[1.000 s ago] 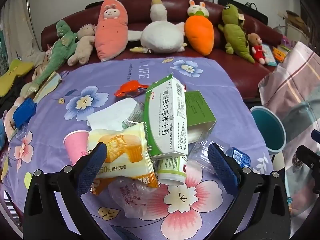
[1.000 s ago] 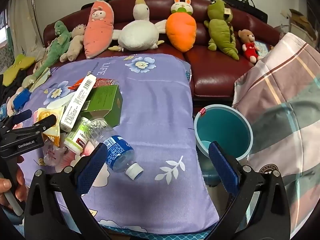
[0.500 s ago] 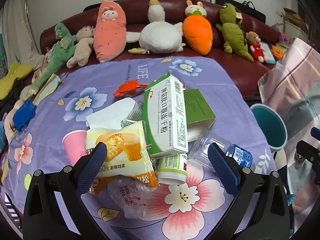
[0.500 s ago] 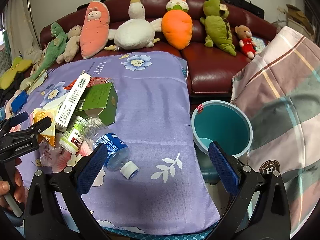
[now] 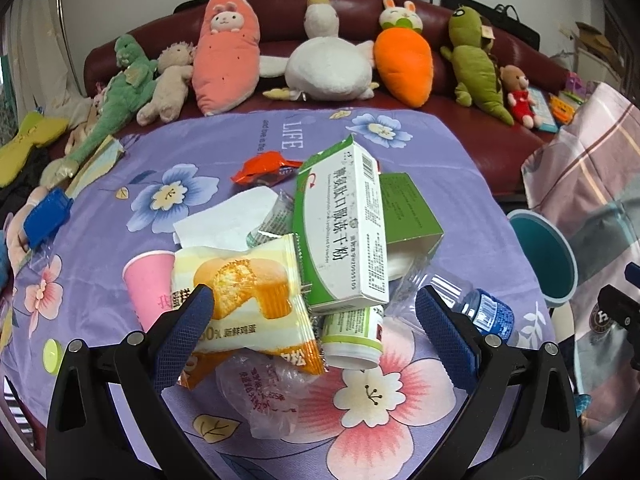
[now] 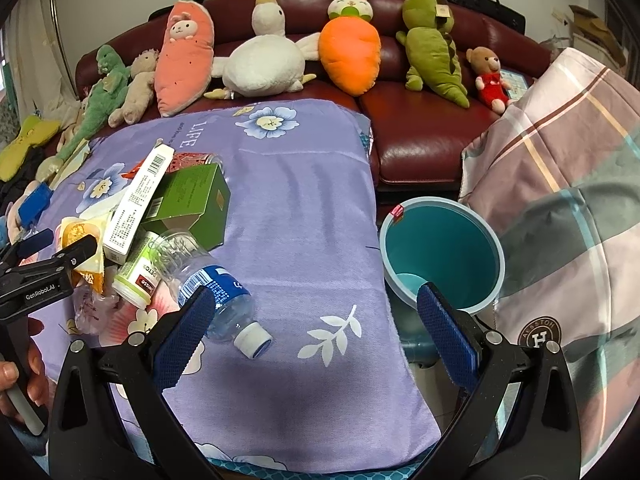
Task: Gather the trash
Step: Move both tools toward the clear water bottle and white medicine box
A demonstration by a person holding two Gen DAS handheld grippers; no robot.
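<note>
A trash pile lies on the purple flowered cloth: a white-green medicine box, a green carton, a yellow cake wrapper, a pink cup, a small green-labelled jar, a clear bottle, a crumpled plastic bag. My left gripper is open, just in front of the pile, over the wrapper and jar. My right gripper is open above the cloth's right edge, the bottle by its left finger. The teal bin stands right of the table.
A dark red sofa with several plush toys, among them a white goose, runs behind the table. A plaid blanket hangs at the right beside the bin. An orange wrapper and white tissue lie behind the pile.
Both grippers have drifted slightly; the right view has moved a little closer to the bottle and bin. Nothing was grasped or moved.
</note>
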